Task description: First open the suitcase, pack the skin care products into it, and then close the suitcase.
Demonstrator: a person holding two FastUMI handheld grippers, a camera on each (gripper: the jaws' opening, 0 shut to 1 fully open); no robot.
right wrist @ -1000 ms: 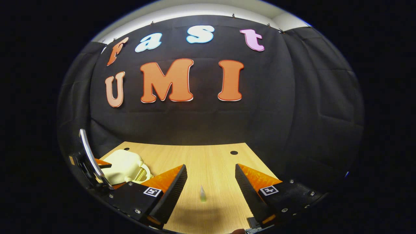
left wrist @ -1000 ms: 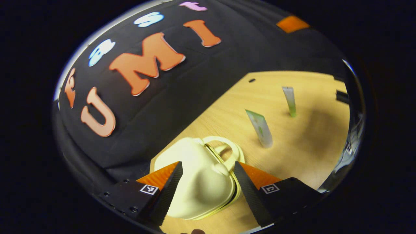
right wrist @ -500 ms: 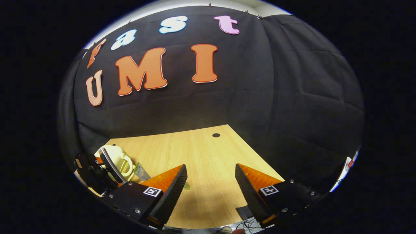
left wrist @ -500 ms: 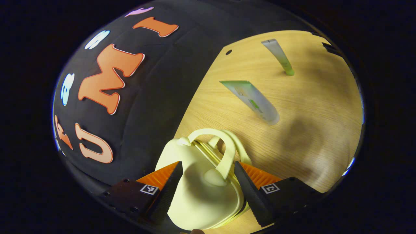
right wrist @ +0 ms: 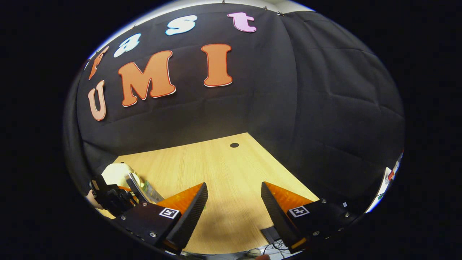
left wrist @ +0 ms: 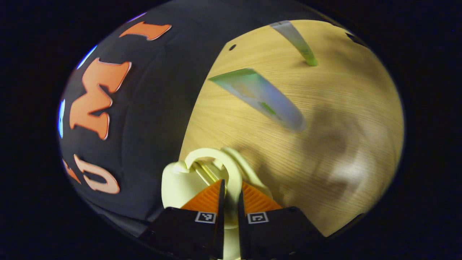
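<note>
L gripper (left wrist: pixel 230 195) tilted, nipping suitcase handle (left wrist: pixel 231 169), prob; R gripper (right wrist: pixel 234 202) agape

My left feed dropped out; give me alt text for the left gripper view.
The left gripper is shut on a handle of the cream suitcase, which sits on a wooden table. Beyond it stand two tubes, a wide one and a thin one.

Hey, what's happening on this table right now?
The left hand-held gripper has its fingers closed on a handle of the cream suitcase, apparently to open it. Two skin care tubes stand upright on the wooden table, unpacked. The right hand-held gripper hangs open over bare table.
</note>
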